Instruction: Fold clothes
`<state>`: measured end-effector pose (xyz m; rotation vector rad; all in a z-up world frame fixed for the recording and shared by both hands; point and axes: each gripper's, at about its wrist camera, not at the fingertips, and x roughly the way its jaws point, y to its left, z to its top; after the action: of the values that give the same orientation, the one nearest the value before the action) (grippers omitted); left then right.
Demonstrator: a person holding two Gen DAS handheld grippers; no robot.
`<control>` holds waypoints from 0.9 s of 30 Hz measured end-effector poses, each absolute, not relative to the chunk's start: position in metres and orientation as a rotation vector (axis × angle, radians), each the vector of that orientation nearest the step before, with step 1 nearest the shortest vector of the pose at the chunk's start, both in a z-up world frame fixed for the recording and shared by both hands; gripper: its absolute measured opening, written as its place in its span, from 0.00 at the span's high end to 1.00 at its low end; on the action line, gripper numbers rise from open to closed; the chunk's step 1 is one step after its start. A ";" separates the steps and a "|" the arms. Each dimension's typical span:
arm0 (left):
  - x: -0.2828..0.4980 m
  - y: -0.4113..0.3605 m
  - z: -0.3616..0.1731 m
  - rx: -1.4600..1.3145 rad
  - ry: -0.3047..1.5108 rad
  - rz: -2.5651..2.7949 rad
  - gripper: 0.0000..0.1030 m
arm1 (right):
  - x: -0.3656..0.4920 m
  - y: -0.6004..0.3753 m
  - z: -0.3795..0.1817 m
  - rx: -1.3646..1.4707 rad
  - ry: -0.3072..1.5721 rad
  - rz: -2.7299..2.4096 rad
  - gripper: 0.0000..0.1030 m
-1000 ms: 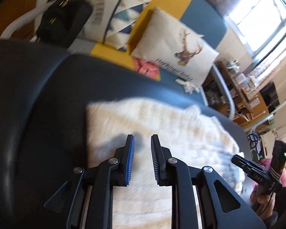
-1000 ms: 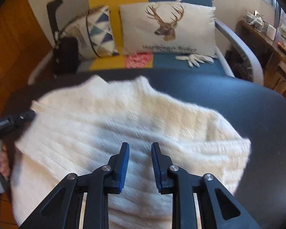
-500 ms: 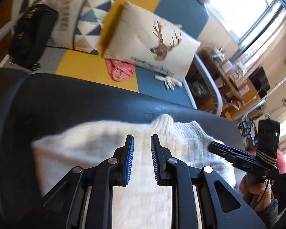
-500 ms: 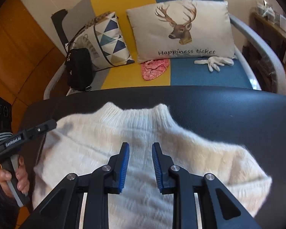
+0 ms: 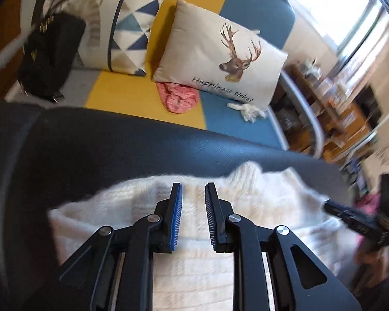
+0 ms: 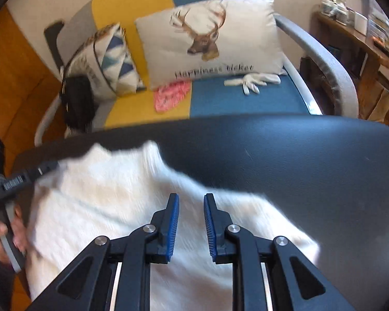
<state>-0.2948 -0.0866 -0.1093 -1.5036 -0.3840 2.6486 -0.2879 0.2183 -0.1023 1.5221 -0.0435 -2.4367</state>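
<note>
Both grippers are matte black plastic, each with two angular arms pinned by round silver screws. The left gripper [image 5: 193, 215] and right gripper [image 6: 191, 226] carry ribbed blue pads on the inner faces of their fingers [image 5: 175, 216]. At nine o'clock of the right view, white lettering marks the left one's arm, gripped by a hand [image 6: 2, 235].

Black table [image 6: 311, 160] — white sweater [image 6: 111, 207] atop

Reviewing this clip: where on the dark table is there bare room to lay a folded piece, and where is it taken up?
Bare dark table lies right of the white sweater and along the far edge facing the sofa; another bare strip lies left of the sweater. The near middle is crowded: sweater under the left gripper and the closing right gripper.
</note>
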 end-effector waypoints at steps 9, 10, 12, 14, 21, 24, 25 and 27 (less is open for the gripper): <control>-0.247 -0.100 -0.081 -1.456 -0.541 2.569 0.81 | -0.242 0.264 -0.088 1.460 -0.529 -2.308 0.76; -0.228 -0.101 -0.076 -1.412 -0.586 2.533 0.81 | -0.226 0.272 -0.084 1.390 -0.665 -2.252 0.76; -0.193 -0.102 -0.070 -1.346 -0.686 2.468 0.81 | -0.196 0.279 -0.087 1.321 -0.852 -2.131 0.75; -0.164 -0.101 -0.073 -1.312 -0.789 2.404 0.80 | -0.170 0.275 -0.097 1.288 -0.970 -2.038 0.73; -0.112 -0.095 -0.126 -1.370 -1.212 2.140 0.80 | -0.140 0.209 -0.132 1.300 -1.130 -1.878 0.72; -0.113 -0.088 -0.134 -1.373 -1.308 2.086 0.80 | -0.139 0.187 -0.143 1.293 -1.253 -1.818 0.72; -0.116 -0.087 -0.136 -1.386 -1.342 2.067 0.80 | -0.139 0.181 -0.149 1.310 -1.307 -1.784 0.72; -0.123 -0.084 -0.137 -1.389 -1.366 2.074 0.80 | -0.136 0.170 -0.154 1.373 -1.319 -1.748 0.72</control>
<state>-0.1228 -0.0836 -0.1372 -1.3887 -1.3659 2.0742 -0.1358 0.1702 -0.1541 1.3727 -1.3188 -1.7485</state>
